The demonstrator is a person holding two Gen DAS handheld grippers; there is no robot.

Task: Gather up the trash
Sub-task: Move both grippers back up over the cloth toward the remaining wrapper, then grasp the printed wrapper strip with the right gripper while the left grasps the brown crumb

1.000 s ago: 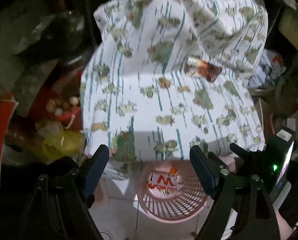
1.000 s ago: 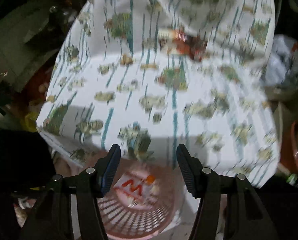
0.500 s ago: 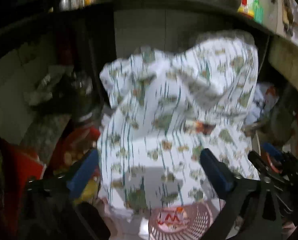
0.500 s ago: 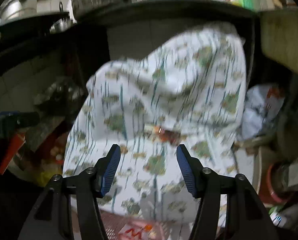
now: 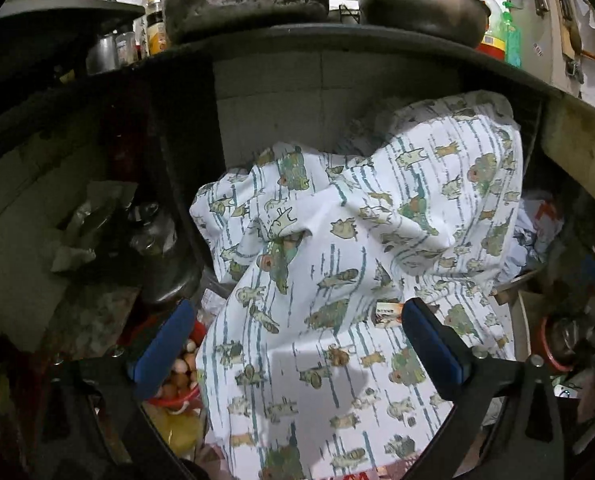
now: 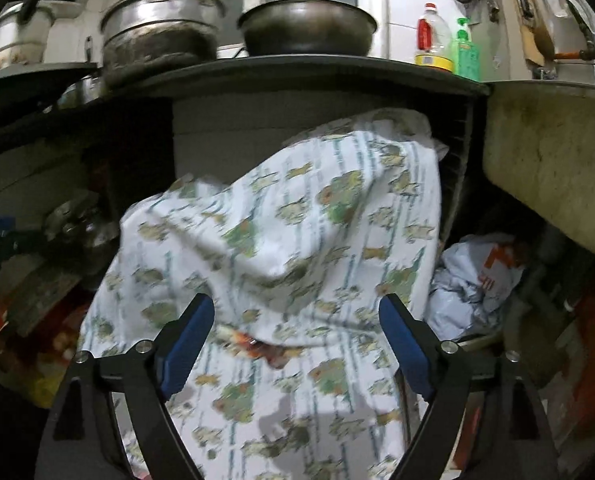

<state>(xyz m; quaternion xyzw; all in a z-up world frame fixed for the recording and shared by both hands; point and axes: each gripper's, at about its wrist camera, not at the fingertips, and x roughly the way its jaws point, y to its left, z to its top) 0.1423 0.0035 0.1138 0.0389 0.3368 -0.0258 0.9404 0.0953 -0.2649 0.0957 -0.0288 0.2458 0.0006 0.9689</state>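
A small wrapper, printed in red, orange and white, lies on a big white patterned sack under the counter. In the left view it sits between the jaws, close to the right-hand one and just above its tip, apart from both pads. In the right view the wrapper is blurred, crumpled, and lies between the jaws, nearer the left-hand one, in a fold of the sack. The sack stands bulging and creased, printed with green and tan animals and teal streaks.

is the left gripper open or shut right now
Open. The left gripper has just opened wide; its blue fingers stand apart with only the patterned cloth beyond, nothing pinched.
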